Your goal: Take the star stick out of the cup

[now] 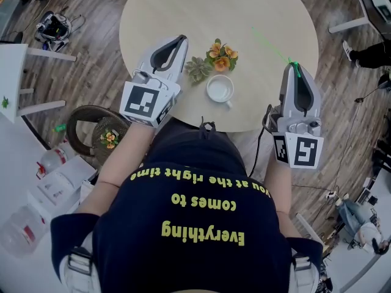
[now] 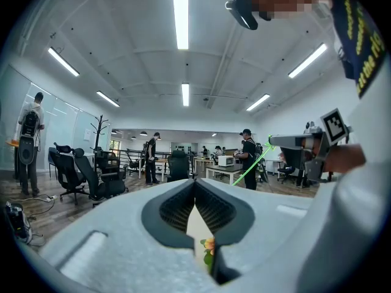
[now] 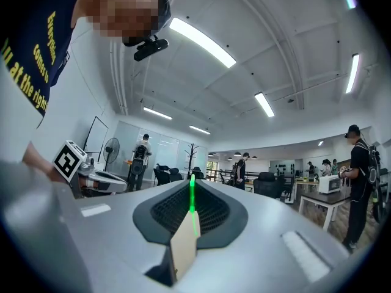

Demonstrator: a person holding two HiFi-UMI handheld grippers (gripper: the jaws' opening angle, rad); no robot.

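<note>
A white cup [image 1: 209, 85] stands near the front edge of the round table [image 1: 171, 11], and nothing shows inside it. My right gripper [image 1: 292, 68] hovers at the table's right edge, to the right of the cup. It is shut on a thin green stick [image 1: 272, 44], which slants up and to the left over the table. In the right gripper view the stick [image 3: 192, 200] runs straight out between the closed pads. The stick's star end is not visible. My left gripper [image 1: 181, 39] is over the table to the left of the cup, shut and empty.
Orange flowers [image 1: 221, 55] and a small succulent [image 1: 198, 69] lie just behind the cup. A round wicker stool [image 1: 82, 124] stands on the floor at the left, with a white table [image 1: 15, 72] beyond it. People, desks and office chairs [image 2: 73, 176] fill the room.
</note>
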